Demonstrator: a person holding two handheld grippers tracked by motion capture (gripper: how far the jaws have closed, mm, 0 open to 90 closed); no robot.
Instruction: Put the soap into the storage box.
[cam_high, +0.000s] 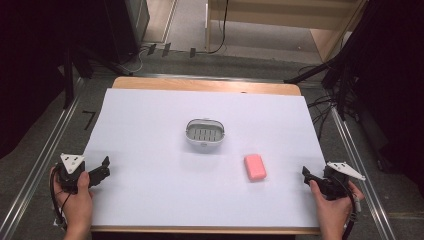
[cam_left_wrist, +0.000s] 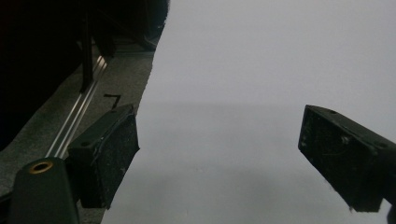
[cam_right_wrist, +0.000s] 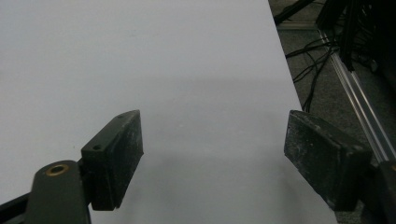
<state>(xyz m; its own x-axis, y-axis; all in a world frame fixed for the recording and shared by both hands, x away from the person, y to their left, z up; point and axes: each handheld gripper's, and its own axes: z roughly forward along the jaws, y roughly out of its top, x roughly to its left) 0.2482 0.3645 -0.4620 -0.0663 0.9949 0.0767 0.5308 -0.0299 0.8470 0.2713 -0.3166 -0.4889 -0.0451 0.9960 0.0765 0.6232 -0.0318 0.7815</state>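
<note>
The desk (cam_high: 150, 150), under its white sheet, lies bare across most of its width. Two things stand on it: a grey soap dish (cam_high: 205, 133) at the middle and a pink soap bar (cam_high: 255, 166) just right of it and nearer the person, with a gap between them. The left tongs (cam_high: 104, 167) have open sheet all the way to the dish; the right tongs (cam_high: 306, 174) have bare sheet up to the soap.
</note>
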